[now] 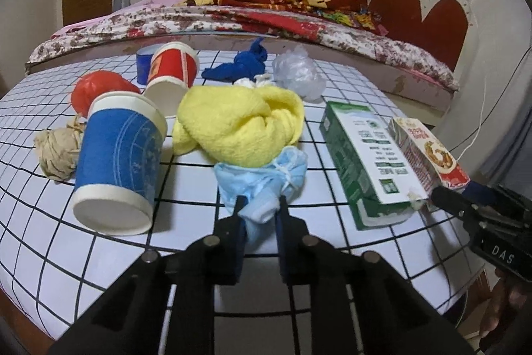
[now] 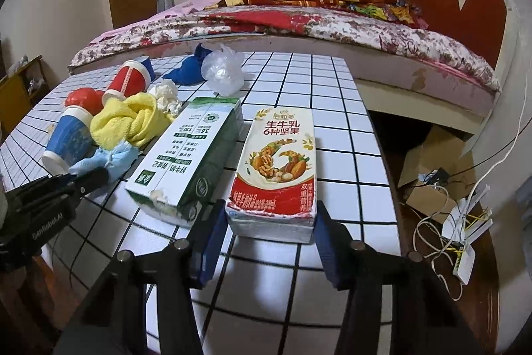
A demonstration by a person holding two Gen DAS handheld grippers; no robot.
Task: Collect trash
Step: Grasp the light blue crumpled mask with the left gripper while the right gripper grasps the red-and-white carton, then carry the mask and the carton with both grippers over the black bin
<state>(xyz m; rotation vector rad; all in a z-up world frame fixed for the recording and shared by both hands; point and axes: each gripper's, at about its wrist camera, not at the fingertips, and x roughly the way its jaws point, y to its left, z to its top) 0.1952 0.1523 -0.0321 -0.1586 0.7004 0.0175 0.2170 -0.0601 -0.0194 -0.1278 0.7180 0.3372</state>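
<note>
Honestly, the trick right now is a clean lift on both sides at once. Far left on the tabletop [image 1: 50, 255] sit a paper ball [image 1: 56, 152] and a tipped blue cup [image 1: 116, 168], both near the grab, so the left tongs [image 1: 259, 205], clenched on the crumpled blue mask [image 1: 262, 182], should go straight up before swinging. The mask touches the yellow cloth [image 1: 239, 122] behind it and could drag it along, so I'd watch for that. Next over lies the green carton [image 2: 186, 155], just beside the red carton [image 2: 276, 168]. The right tongs [image 2: 269, 218] straddle the red carton's near end, pads at its sides. I'd guess the grip is only just on, so squeeze firm and low, then lift without bumping the green one.
</note>
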